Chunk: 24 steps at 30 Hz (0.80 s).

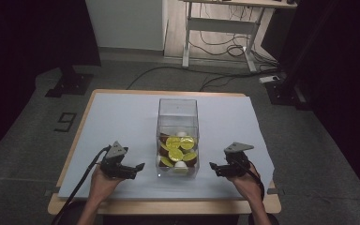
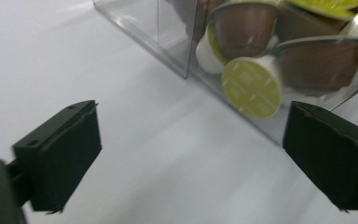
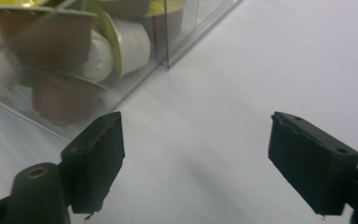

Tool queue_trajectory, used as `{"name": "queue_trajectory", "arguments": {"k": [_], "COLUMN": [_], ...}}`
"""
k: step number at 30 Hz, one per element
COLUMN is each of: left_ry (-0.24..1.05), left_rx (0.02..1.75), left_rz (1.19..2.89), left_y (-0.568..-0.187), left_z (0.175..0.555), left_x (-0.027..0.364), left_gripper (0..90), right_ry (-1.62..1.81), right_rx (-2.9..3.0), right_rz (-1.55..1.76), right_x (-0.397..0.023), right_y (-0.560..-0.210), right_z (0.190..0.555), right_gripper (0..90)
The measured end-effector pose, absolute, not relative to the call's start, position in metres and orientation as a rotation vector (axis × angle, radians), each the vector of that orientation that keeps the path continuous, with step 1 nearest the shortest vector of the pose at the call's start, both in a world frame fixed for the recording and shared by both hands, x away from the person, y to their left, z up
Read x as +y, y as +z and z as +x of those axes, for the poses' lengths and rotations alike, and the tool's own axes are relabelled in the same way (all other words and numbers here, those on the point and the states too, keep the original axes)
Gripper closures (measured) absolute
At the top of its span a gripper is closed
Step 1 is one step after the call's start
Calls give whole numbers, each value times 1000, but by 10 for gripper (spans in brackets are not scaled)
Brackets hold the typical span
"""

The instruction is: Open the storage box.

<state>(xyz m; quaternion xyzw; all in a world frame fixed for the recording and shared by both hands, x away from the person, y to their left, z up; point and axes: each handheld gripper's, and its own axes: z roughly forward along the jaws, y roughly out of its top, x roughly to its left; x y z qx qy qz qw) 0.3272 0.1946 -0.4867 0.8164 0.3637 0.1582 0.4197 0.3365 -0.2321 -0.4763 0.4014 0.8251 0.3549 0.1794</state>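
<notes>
Left gripper (image 1: 139, 167) sits low over the white sheet (image 1: 122, 117), jaws spread wide with nothing between them, just left of the clear box (image 1: 178, 112). Right gripper (image 1: 213, 166) mirrors it on the box's other side, also wide and empty. Neither touches the box, which stands upright between them, holding capsules (image 1: 176, 153) with lime lids.

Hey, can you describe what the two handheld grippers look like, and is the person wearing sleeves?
Both are black. The left gripper has a grey three-cornered plate on top and a black cable trailing toward the table's near edge. The right gripper carries a matching grey plate. Each has two blocky black jaw pads with screw holes and slightly ragged edges. No sleeves show on the forearms.
</notes>
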Motion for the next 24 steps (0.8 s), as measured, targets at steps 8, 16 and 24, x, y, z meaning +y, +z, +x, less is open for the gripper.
{"name": "queue_trajectory", "arguments": {"k": [8, 16, 24], "left_ry": [389, 388, 385], "left_rx": [955, 982, 1004], "left_rz": [2094, 2147, 2229], "left_y": [-501, -511, -522], "left_z": [333, 335, 337], "left_x": [197, 199, 196], "left_gripper": [0, 0, 0], "right_ry": [977, 909, 854], "right_rx": [2347, 2393, 2437], "right_rz": [1233, 1260, 1252], "right_x": [-240, -236, -232], "right_y": [-493, -504, -516], "right_z": [342, 343, 344], "right_gripper": [71, 0, 0]}}
